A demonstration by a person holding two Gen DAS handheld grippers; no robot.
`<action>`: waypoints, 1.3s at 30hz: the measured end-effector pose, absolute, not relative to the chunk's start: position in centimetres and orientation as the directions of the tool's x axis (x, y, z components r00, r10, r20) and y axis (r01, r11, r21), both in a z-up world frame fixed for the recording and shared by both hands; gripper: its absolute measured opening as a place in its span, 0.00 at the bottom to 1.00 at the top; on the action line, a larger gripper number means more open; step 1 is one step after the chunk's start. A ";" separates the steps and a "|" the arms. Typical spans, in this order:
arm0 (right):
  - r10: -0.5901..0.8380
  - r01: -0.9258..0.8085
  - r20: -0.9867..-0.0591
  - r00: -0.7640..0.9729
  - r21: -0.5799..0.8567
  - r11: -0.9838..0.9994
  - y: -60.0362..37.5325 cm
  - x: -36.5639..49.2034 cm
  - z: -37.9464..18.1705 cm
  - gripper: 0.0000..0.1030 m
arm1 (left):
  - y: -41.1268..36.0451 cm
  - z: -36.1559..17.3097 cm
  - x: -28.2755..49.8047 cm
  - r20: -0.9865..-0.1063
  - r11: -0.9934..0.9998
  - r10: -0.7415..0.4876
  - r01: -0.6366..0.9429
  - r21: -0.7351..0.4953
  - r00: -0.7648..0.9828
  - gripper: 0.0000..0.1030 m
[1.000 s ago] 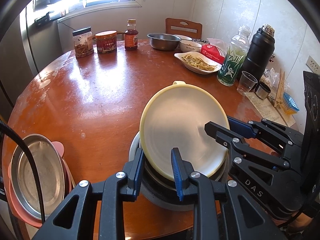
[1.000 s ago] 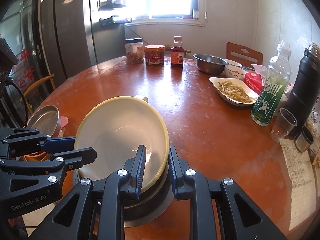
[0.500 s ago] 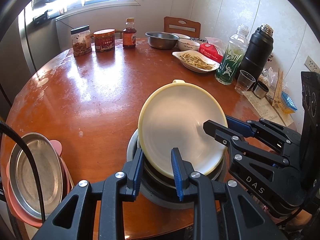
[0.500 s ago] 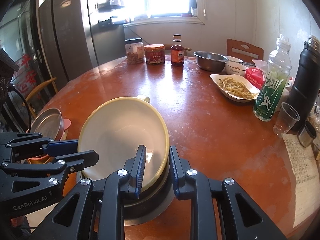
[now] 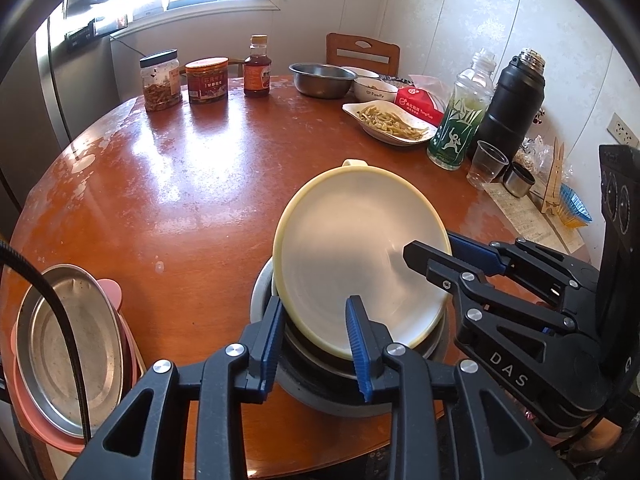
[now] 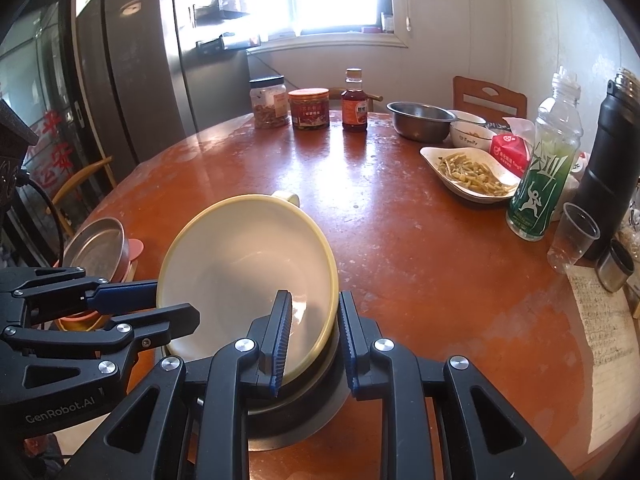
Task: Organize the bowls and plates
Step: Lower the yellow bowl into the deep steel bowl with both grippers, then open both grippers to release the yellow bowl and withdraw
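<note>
My right tongs (image 6: 310, 344) clamp the rim of the yellow bowl (image 5: 360, 256), tilted atop the steel bowl (image 5: 320, 392) at the worktop (image 5: 180, 200) edge, while my left tongs (image 5: 314, 344) are opening around its near rim.

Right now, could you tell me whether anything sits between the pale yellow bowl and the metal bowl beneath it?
Nothing visible does: the pale yellow bowl rests tilted directly in the metal bowl. The right gripper pinches its rim; the left gripper's jaws are opening around its edge.
</note>
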State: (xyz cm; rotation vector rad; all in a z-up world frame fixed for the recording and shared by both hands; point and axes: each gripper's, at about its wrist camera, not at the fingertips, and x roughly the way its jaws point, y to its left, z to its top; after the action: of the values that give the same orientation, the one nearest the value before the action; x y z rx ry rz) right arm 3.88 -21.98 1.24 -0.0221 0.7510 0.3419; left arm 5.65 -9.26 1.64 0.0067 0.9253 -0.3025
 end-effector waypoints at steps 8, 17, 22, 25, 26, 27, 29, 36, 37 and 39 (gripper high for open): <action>0.301 -0.314 -0.674 0.675 0.107 0.943 -22.0 3.9 1.3 0.24 | -9.1 2.2 5.5 -0.773 0.957 -0.262 0.261 -0.129 0.578 0.40; 0.304 -0.317 -0.670 0.678 0.106 0.942 -21.9 3.7 1.8 0.24 | -8.7 2.7 5.3 -0.763 0.961 -0.251 0.247 -0.123 0.596 0.44; 0.306 -0.315 -0.663 0.683 0.111 0.943 -21.9 3.6 2.0 0.24 | -8.3 3.2 5.1 -0.753 0.962 -0.250 0.244 -0.122 0.608 0.49; 0.306 -0.313 -0.663 0.683 0.113 0.943 -21.9 3.5 2.1 0.25 | -8.2 3.3 5.0 -0.752 0.962 -0.249 0.243 -0.122 0.611 0.49; 0.307 -0.313 -0.662 0.684 0.114 0.943 -22.0 3.5 2.2 0.25 | -8.2 3.3 4.9 -0.751 0.963 -0.248 0.242 -0.121 0.612 0.49; 0.306 -0.314 -0.662 0.685 0.110 0.943 -21.9 3.5 2.2 0.25 | -8.2 3.4 4.9 -0.751 0.963 -0.248 0.242 -0.120 0.612 0.49; 0.306 -0.313 -0.661 0.685 0.112 0.943 -21.9 3.4 2.3 0.25 | -8.1 3.4 4.9 -0.749 0.963 -0.248 0.241 -0.121 0.614 0.49; 0.310 -0.316 -0.650 0.693 0.113 0.942 -21.8 3.2 2.8 0.32 | -7.6 3.7 4.6 -0.744 0.965 -0.243 0.229 -0.123 0.622 0.49; 0.313 -0.317 -0.650 0.693 0.115 0.941 -21.7 3.2 2.8 0.32 | -7.5 3.7 4.6 -0.743 0.966 -0.242 0.229 -0.123 0.624 0.50; 0.311 -0.315 -0.649 0.694 0.115 0.942 -21.8 3.2 2.9 0.32 | -7.3 3.8 4.5 -0.741 0.967 -0.240 0.225 -0.122 0.627 0.51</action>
State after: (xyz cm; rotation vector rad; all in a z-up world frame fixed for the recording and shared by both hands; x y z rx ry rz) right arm 3.22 -21.77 2.91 -0.0054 0.7233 0.3490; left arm 4.47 -7.34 3.83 -0.0187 0.8521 -0.2660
